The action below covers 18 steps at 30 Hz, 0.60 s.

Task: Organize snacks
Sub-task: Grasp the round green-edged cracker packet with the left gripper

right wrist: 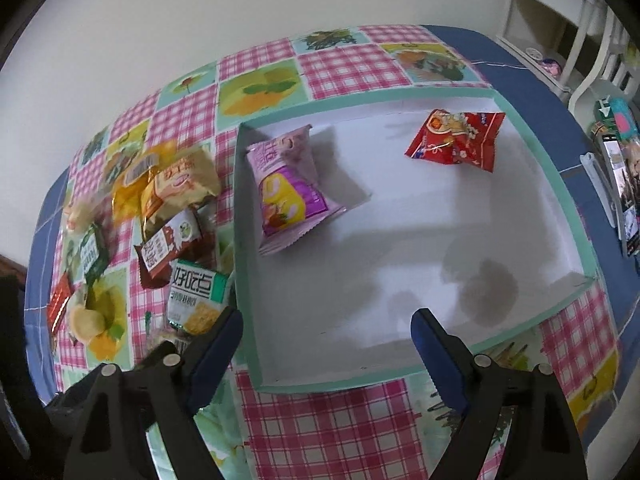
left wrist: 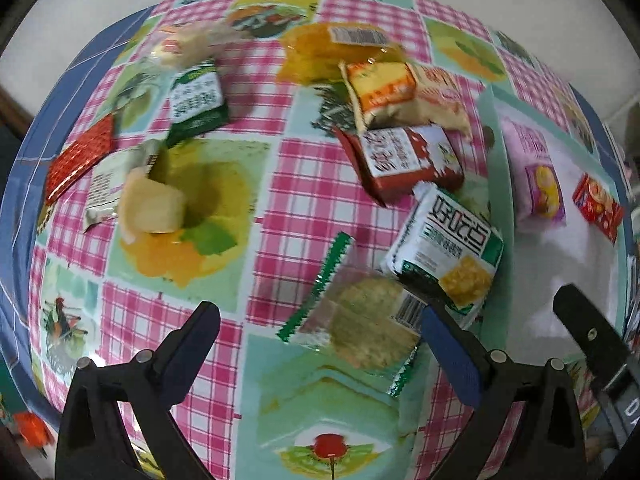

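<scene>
Checked tablecloth (left wrist: 320,184) carries loose snacks beside the box (right wrist: 560,184), which holds two packets. My left gripper (left wrist: 320,344) hangs released over the clear cracker packet (left wrist: 360,320) beside that box; my right gripper (right wrist: 326,340) is empty, jaws spread. Next, I'd lower and pinch it.

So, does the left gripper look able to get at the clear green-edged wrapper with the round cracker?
Probably yes. The left gripper stands open right above the clear green-edged cracker wrapper, with nothing lying over it. The white-and-green biscuit pack crowds its right end, so that finger has less room.
</scene>
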Each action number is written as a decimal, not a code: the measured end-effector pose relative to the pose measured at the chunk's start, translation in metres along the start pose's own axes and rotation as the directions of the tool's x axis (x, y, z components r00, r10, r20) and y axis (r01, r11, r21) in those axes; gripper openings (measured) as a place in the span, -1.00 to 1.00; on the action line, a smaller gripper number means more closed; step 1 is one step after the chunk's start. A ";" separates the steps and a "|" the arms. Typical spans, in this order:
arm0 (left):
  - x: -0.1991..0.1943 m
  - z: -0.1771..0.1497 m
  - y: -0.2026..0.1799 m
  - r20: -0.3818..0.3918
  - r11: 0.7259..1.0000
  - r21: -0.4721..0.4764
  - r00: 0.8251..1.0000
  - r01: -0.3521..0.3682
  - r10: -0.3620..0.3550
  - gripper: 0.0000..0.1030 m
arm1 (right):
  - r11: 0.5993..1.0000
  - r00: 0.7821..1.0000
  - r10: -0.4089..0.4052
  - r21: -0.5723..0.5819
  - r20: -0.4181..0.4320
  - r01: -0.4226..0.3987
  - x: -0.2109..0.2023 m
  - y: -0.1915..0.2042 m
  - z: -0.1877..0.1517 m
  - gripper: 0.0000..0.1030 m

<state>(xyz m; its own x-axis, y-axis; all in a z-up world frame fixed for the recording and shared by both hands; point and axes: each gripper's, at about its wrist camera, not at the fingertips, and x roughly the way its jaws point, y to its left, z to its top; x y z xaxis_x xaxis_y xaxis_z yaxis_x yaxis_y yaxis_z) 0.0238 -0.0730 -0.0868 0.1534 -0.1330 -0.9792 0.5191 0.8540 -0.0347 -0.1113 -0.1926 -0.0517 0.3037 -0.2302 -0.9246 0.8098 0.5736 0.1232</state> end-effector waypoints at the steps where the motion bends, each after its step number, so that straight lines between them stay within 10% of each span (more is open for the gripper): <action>1: 0.002 0.001 -0.002 -0.003 1.000 0.006 1.000 0.003 -0.002 0.95 | 1.000 1.000 -0.002 -0.003 -0.001 0.002 0.000 0.001 0.000 0.71; 18: 0.005 0.002 -0.024 -0.016 0.995 0.069 0.997 0.073 -0.072 0.32 | 1.000 1.000 0.017 -0.004 -0.005 -0.017 0.002 0.004 0.003 0.71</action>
<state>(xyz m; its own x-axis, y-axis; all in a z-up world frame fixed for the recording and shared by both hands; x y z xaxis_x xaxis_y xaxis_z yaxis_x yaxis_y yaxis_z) 0.0141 -0.0955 -0.0908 0.1017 -0.1862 -0.9772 0.5860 0.8050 -0.0924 -0.1063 -0.1933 -0.0518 0.3149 -0.2159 -0.9242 0.8024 0.5806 0.1377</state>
